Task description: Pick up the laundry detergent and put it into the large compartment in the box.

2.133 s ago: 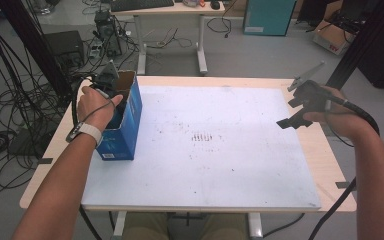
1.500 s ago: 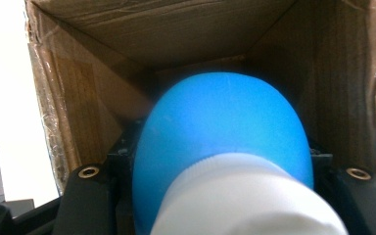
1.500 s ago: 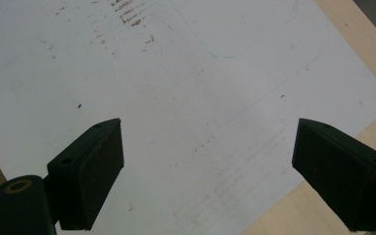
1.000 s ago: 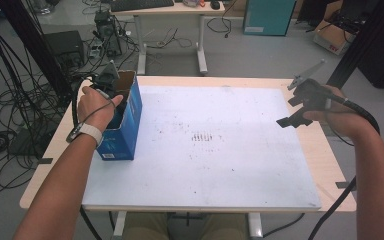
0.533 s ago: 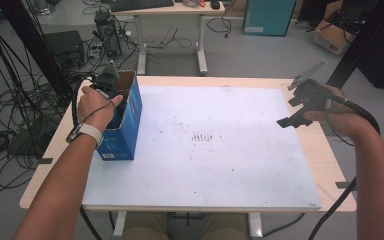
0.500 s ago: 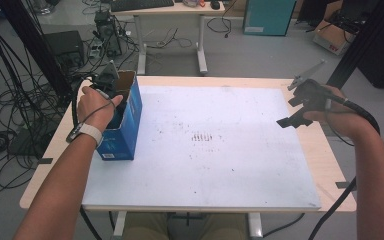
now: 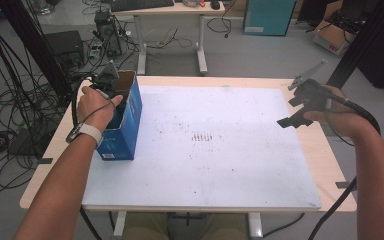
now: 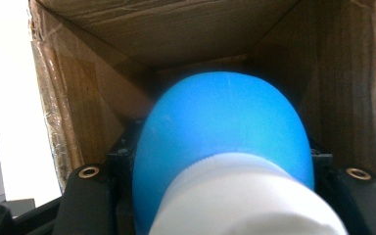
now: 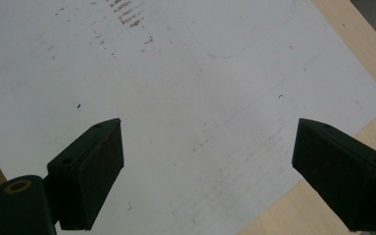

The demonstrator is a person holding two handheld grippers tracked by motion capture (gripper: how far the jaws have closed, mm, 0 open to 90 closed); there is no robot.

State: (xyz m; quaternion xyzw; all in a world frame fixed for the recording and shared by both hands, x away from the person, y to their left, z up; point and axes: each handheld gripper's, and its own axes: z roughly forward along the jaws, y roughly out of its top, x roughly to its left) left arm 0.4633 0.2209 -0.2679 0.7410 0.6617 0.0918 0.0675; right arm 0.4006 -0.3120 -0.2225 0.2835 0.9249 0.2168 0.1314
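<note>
High view first: one blue cardboard box [image 7: 122,125] stands open-topped near the left edge of one white board [image 7: 205,150], which covers most of a pale wooden table [image 7: 325,155]. The left gripper [image 7: 111,90] reaches down into the box's open top, with the person's left hand [image 7: 94,104] around it and one watch with a pale strap [image 7: 84,132] on that wrist. The right gripper [image 7: 300,107] hangs above the board's right edge, well apart from the box, held in the right hand [image 7: 337,117]. The board is scuffed, with a patch of short dark streaks near its middle. Behind the table lies a grey floor with a tangle of black cables at the left, a second desk at the back and one teal cabinet [image 7: 266,17] beyond it.

Left gripper view: one blue bottle with a white cap [image 8: 225,147] sits clamped between the black jaws, which press against both its sides. Brown cardboard walls of the box surround it, so the bottle is inside the box.

Right gripper view: two black jaws stand wide apart with nothing between them, above the white board. One strip of bare wooden table shows at the lower right corner.
</note>
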